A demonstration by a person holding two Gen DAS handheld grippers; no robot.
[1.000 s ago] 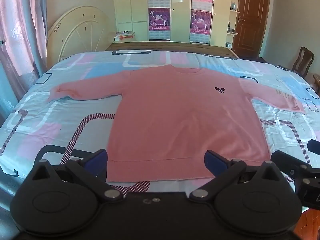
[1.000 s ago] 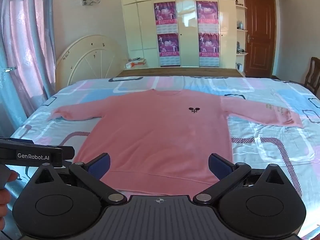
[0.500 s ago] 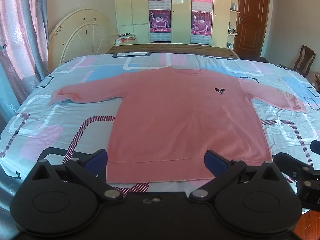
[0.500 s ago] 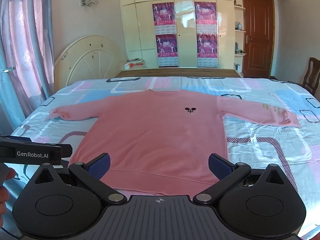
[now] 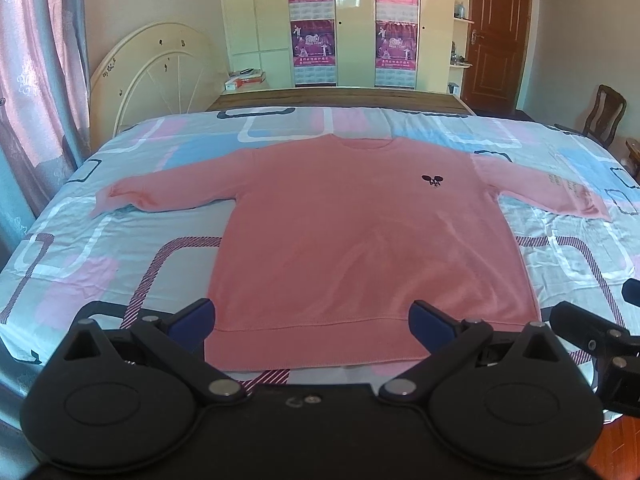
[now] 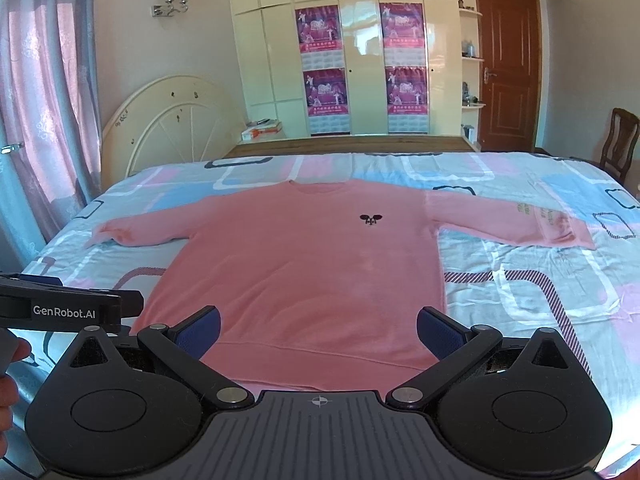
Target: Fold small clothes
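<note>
A pink long-sleeved sweater (image 5: 360,232) (image 6: 308,272) lies flat and face up on the bed, both sleeves spread out sideways, a small dark logo (image 5: 432,180) on its chest. Its hem faces me. My left gripper (image 5: 312,320) hovers open just above the hem, blue fingertips (image 5: 192,318) wide apart, nothing held. My right gripper (image 6: 318,330) is likewise open over the hem with nothing between its fingers. Each gripper's body shows at the edge of the other's view.
The bed (image 5: 100,264) carries a patterned pink, blue and white sheet. A cream headboard (image 6: 172,120) leans at the back left, a wardrobe with posters (image 6: 360,68) stands behind, a brown door (image 6: 504,68) and a wooden chair (image 6: 618,140) at right. Curtains (image 6: 36,120) hang left.
Both cameras have tilted up and drifted slightly, so the sweater sits lower in each view. Both grippers stay open; the sweater has not moved.
</note>
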